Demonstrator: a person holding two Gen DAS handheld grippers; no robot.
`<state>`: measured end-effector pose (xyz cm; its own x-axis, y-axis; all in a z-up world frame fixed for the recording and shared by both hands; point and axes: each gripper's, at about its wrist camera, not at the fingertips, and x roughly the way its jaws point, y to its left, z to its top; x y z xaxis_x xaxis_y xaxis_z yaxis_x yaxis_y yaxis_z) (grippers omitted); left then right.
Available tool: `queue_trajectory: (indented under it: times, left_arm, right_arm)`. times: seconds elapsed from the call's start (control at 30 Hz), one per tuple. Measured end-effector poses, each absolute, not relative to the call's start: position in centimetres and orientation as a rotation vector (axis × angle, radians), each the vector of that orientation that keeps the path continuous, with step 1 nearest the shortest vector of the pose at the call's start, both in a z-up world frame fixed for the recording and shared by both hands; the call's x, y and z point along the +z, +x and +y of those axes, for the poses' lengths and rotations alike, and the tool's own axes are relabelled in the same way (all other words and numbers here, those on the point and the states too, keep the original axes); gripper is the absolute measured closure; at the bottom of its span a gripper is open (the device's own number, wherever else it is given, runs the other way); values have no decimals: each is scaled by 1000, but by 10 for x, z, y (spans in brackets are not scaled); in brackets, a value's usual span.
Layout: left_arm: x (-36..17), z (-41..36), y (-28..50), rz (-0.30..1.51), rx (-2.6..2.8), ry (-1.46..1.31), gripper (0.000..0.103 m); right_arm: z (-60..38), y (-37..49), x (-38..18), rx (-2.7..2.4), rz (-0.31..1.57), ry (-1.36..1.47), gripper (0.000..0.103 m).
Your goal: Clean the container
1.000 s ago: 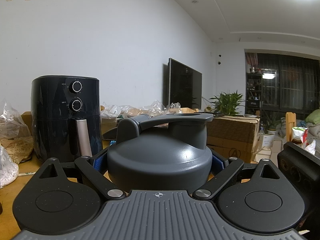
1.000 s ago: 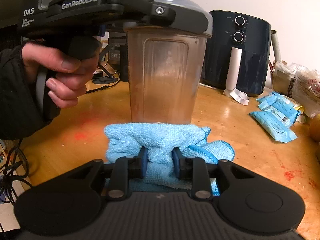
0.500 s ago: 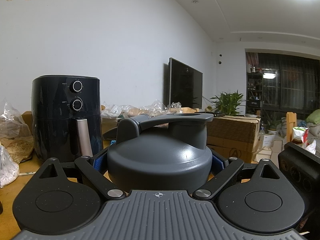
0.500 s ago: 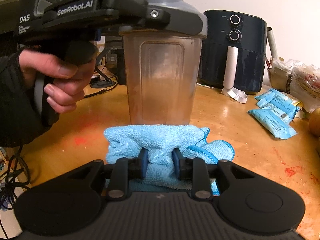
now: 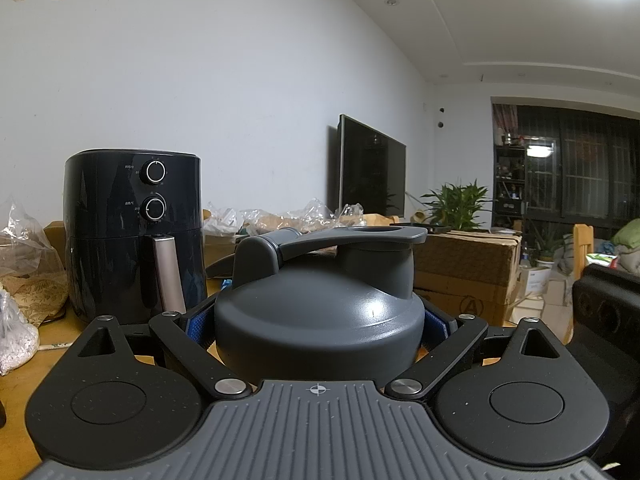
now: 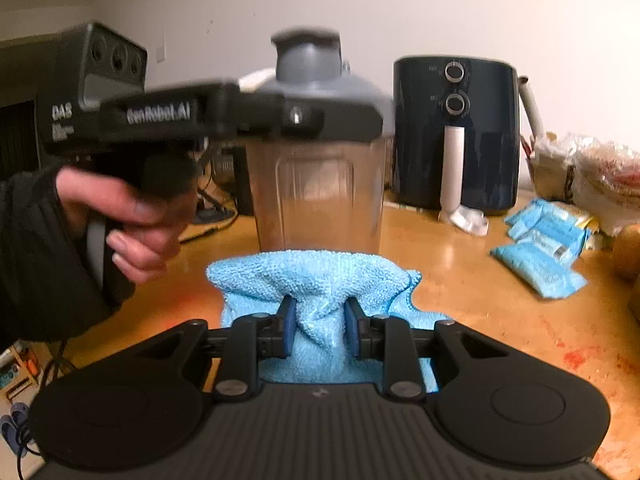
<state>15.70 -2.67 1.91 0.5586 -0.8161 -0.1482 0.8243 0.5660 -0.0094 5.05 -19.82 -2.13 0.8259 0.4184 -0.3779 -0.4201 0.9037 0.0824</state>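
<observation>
Left wrist view: the left gripper (image 5: 319, 322) is clenched around the dark grey domed plastic lid (image 5: 320, 320) of the shaker bottle, its blue-padded fingers (image 5: 195, 322) pressing the lid's rim from both sides at the centre of the frame. The lid's flip cap and carry loop stand up behind the dome. At the left stands a black air fryer with two dials and a silver handle (image 5: 134, 236); a dark flat television (image 5: 370, 172) leans on the white wall at mid-frame, and a brown cardboard box (image 5: 466, 264) with a green potted plant (image 5: 458, 204) behind it sits to the right.

Right wrist view: the right gripper (image 6: 320, 330) is grasping a bunched light blue microfibre cloth (image 6: 316, 280) between its blue pads, low in the centre. Just behind the cloth stands the clear, cloudy plastic shaker bottle (image 6: 318, 200), upright above the orange-brown wooden table (image 6: 460, 280); whether its base touches the table is hidden by the cloth. The person's hand (image 6: 128, 220), in a black sleeve, holds the left gripper at the left, motion-blurred. Light blue packets (image 6: 540, 248) lie at the right.
</observation>
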Motion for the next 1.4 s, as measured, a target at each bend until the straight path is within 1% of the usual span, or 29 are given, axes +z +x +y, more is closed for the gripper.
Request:
queue_trajectory:
  times: [0.6,1.4]
  left_arm:
    - [18,-28,157,142,-963,66,8]
    - [18,-26,156,137,-955,67,8]
  right_arm:
    - [-205,30,10,421,190,35,82]
    - [-211,22,6,410,182,43,81]
